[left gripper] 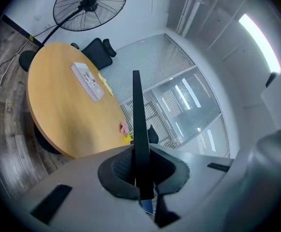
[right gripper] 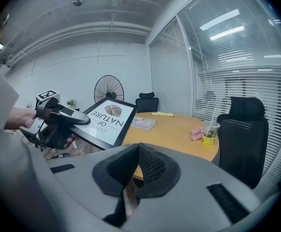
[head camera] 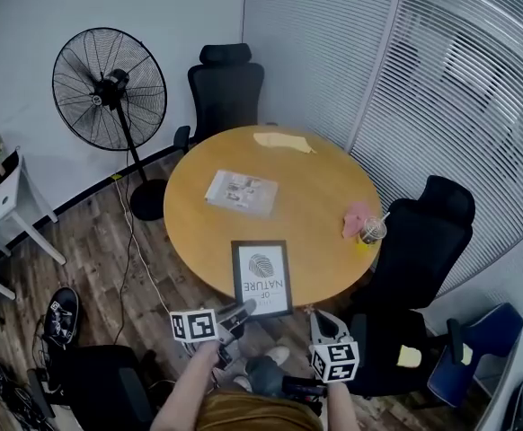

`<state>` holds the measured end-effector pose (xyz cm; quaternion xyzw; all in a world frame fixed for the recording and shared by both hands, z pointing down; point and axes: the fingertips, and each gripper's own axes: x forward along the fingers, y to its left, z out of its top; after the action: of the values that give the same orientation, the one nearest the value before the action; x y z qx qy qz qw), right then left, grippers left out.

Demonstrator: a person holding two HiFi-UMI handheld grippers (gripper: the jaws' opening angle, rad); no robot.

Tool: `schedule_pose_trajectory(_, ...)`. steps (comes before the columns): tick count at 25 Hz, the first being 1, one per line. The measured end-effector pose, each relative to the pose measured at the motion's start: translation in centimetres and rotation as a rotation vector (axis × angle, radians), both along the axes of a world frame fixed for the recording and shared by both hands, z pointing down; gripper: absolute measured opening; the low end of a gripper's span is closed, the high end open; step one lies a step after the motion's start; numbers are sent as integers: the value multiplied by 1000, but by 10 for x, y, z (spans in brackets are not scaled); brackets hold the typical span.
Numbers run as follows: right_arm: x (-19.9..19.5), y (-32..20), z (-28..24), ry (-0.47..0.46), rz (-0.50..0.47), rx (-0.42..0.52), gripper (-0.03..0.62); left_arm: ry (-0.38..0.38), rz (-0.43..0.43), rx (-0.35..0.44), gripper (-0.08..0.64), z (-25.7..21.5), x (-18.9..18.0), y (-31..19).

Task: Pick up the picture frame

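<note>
While the left gripper (head camera: pixel 242 311) reaches forward about level on a bare forearm, its tongs are clamped on the near left corner of the picture frame (head camera: pixel 261 278). The frame hangs tilted over the near edge of the round table (head camera: pixel 315 178); whether its far edge touches the wood, can't tell. The right gripper (head camera: pixel 323 321) points slightly down, just beside the frame's near right corner but apart from it, tongs together with nothing between them.

Print on the frame reads "OF NATURE" under a fingerprint-like whorl. The right gripper view shows the whole face upside down, with "LOVE" too. The left gripper view shows only the frame's thin black edge. Only the head view shows both grippers; it also shows the fan (head camera: pixel 109 88), the magazine (head camera: pixel 241 192) and the cup (head camera: pixel 372 231).
</note>
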<state>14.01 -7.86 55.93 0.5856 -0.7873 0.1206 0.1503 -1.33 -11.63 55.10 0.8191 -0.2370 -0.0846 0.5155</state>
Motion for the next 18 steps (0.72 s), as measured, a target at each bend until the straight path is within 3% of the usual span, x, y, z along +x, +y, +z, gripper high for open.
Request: schedule_pose_trajectory(18, 4, 3, -2, 2, 2, 1, 12, 9, 3, -4, 46, 0, 2, 3)
